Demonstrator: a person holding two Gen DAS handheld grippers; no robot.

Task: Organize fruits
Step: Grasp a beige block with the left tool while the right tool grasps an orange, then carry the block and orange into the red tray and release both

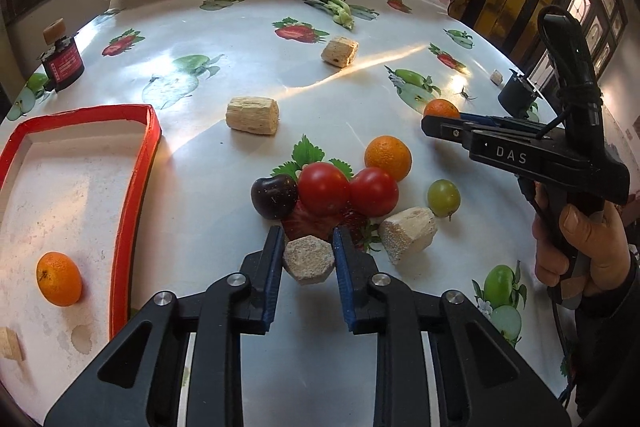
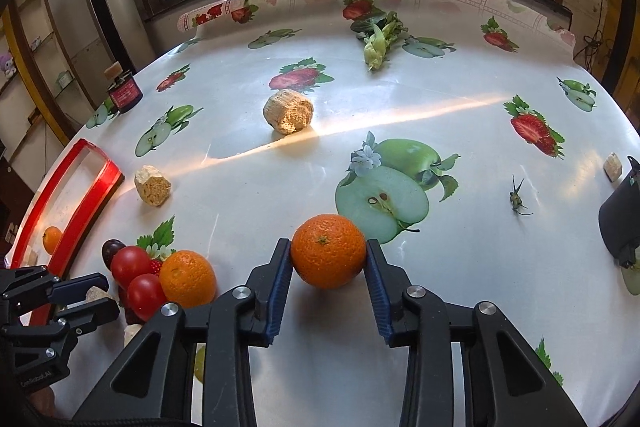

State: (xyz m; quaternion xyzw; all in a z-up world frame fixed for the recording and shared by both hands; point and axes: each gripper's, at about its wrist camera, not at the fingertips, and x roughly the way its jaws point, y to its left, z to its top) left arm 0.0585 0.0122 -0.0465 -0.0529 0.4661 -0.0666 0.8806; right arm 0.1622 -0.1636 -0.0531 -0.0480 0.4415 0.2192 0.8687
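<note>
Contact is seen on both sides of the mandarin (image 2: 328, 251) in the right wrist view: the right gripper (image 2: 328, 259) is closed around it, blue pads (image 2: 280, 279) pressed to its flanks, so the fruit is judged to be held, though whether it is lifted off the table cannot be told. The stem scar is turned toward the camera, and the fruit is round enough that no long axis matters for the hold. From this gripper, the red-rimmed tray (image 2: 64, 203) lies at about 9 o'clock, well apart, with one orange (image 2: 51, 239) already inside it; the carry is therefore judged to run leftward, past the cluster of tomatoes (image 2: 130, 263) and a second orange (image 2: 188, 279) near 8 o'clock. In the left wrist view, the left gripper (image 1: 308, 247) is shut on a pale porous block (image 1: 309, 261), not a fruit. The tray (image 1: 136, 183) lies at its 9 to 10 o'clock and much nearer to this hand than to the right one. The dark plum (image 1: 274, 197), the tomatoes and a green grape (image 1: 443, 197) sit just beyond its fingertips, at 12 to 1 o'clock.
</note>
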